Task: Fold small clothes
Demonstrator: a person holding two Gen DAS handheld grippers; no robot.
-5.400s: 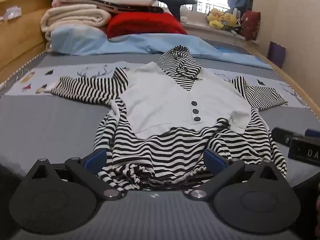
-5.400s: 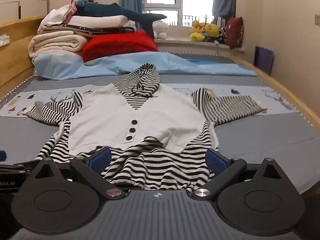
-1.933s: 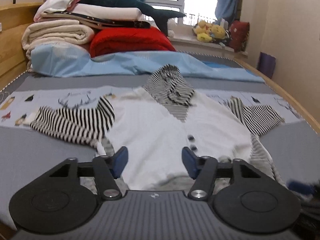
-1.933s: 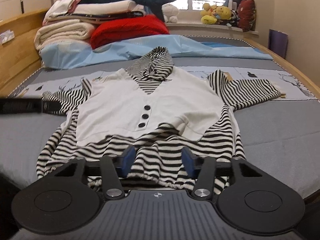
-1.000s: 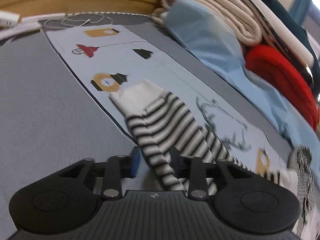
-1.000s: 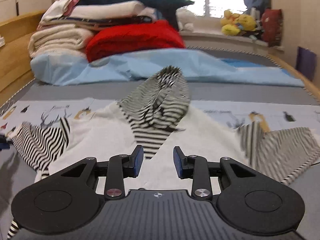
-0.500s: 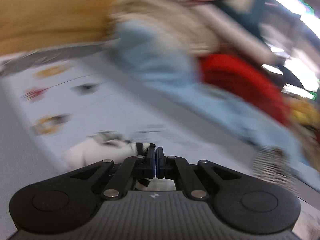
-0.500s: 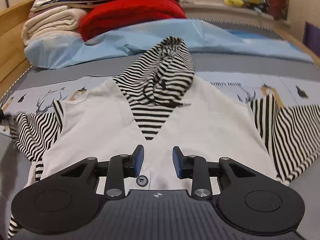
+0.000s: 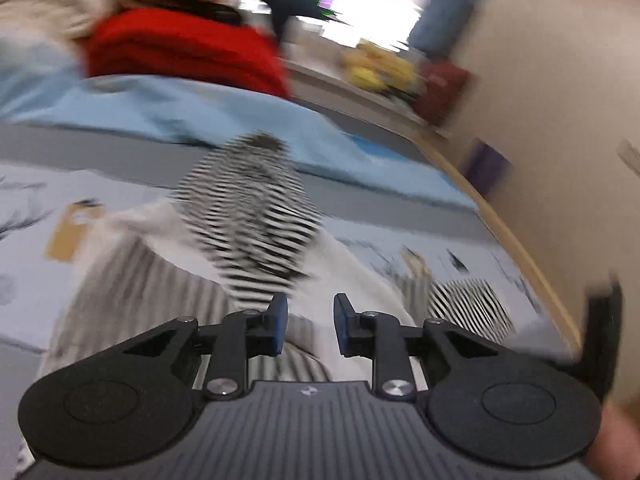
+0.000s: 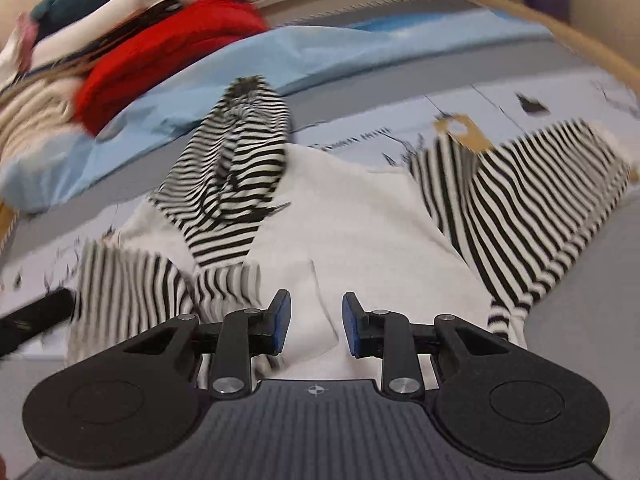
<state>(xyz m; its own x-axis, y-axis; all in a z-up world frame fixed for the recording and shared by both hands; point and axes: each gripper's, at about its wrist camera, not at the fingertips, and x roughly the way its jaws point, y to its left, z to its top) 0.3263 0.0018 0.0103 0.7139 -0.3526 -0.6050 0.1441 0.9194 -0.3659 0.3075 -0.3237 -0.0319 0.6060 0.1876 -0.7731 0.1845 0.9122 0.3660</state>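
A small hoodie with a white front [image 10: 360,232], black-and-white striped hood [image 10: 240,152] and striped sleeves lies flat on the bed. Its left sleeve [image 10: 128,284] is folded inward onto the body, while the right sleeve [image 10: 520,200] is spread out to the side. My left gripper [image 9: 307,324] hovers over the chest below the hood [image 9: 256,216]; its jaws are opening and nothing is pinched between them. My right gripper [image 10: 312,324] is open above the white front, tilted, with cloth only underneath it. The left wrist view is blurred.
At the bed's head are a red pillow [image 10: 160,52], folded blankets [image 10: 36,120] and a light blue sheet [image 10: 320,52]. The wooden bed frame [image 10: 580,40] runs along the right. Soft toys [image 9: 376,68] sit on the sill, and a wall [image 9: 560,80] stands close on the right.
My left gripper shut on the left sleeve's cuff, swept right and up over the hoodie, then its jaws parted. The sleeve now lies folded inward. My right gripper moved nearer and rolled.
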